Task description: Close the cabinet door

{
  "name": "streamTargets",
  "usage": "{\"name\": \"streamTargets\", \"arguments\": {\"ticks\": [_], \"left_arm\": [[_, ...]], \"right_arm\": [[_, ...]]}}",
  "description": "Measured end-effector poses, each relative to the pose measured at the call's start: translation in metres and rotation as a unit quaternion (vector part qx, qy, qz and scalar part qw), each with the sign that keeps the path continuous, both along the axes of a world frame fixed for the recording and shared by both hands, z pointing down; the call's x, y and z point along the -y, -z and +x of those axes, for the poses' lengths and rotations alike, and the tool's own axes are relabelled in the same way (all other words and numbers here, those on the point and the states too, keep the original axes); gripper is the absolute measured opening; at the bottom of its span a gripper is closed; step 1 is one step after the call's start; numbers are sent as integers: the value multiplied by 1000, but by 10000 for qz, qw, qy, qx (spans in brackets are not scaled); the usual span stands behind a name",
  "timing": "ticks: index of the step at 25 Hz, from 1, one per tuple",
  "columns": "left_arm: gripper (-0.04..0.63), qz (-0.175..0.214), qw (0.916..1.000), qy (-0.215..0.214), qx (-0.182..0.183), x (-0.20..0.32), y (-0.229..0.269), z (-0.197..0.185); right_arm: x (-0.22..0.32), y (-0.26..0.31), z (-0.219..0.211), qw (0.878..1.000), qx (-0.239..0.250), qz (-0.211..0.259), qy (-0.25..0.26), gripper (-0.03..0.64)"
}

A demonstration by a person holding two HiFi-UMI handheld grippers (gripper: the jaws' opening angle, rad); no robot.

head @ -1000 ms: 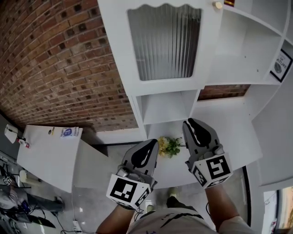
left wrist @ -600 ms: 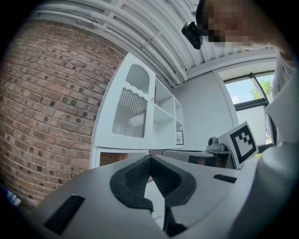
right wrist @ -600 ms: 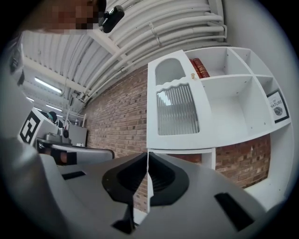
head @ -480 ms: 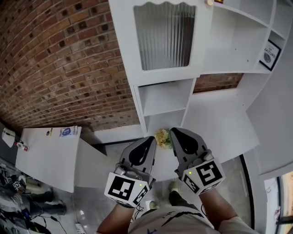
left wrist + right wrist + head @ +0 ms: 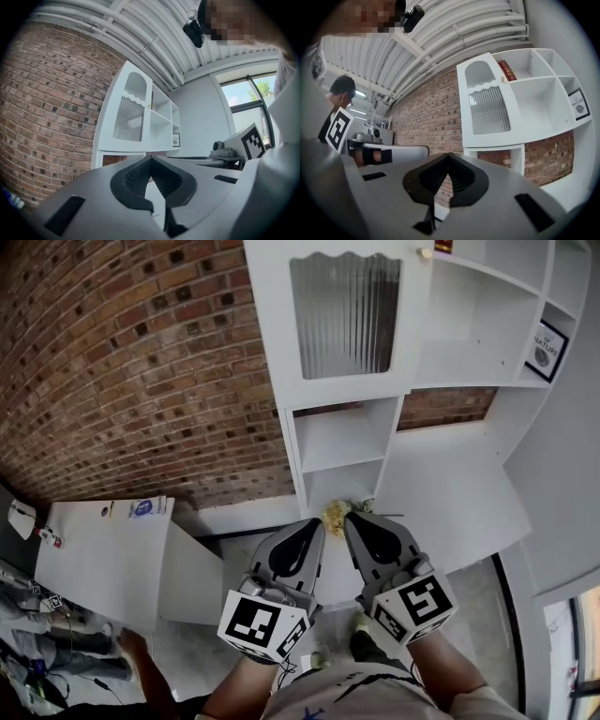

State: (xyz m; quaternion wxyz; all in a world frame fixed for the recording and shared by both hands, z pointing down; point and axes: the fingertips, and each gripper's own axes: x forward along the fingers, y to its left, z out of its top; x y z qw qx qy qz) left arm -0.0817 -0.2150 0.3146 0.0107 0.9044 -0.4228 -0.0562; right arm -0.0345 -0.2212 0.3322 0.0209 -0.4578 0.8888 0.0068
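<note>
The white cabinet door [image 5: 347, 320] with its ribbed glass pane lies flat against the cabinet front, its small knob [image 5: 425, 253] at the right edge. It also shows in the left gripper view as door [image 5: 129, 117] and in the right gripper view as door [image 5: 487, 110]. Both grippers hang low in the head view, well short of the cabinet and side by side. My left gripper [image 5: 314, 524] is shut with nothing in it, its tips meeting [image 5: 151, 159]. My right gripper [image 5: 352, 518] is shut and empty too, seen again [image 5: 449, 154].
Open white shelves [image 5: 478, 324] stand right of the door, with a red book [image 5: 442, 246] and a framed print [image 5: 546, 345]. A bunch of flowers [image 5: 336, 514] lies on the white counter [image 5: 450, 493] just beyond the grippers. A white table [image 5: 103, 559] and a brick wall [image 5: 141, 381] are at the left.
Both grippers have drawn back from the cabinet. The right one has swung left until it sits beside the left one, and its jaws have come together.
</note>
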Motion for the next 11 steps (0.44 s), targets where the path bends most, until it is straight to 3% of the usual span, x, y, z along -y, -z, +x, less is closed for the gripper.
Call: {"name": "streamTargets", "arguments": {"ticks": [11], "left_arm": [[11,55,10000,35,23,-16,3,-10]], "right_arm": [[-15,5,-11,10000,5,62,64,18]]}}
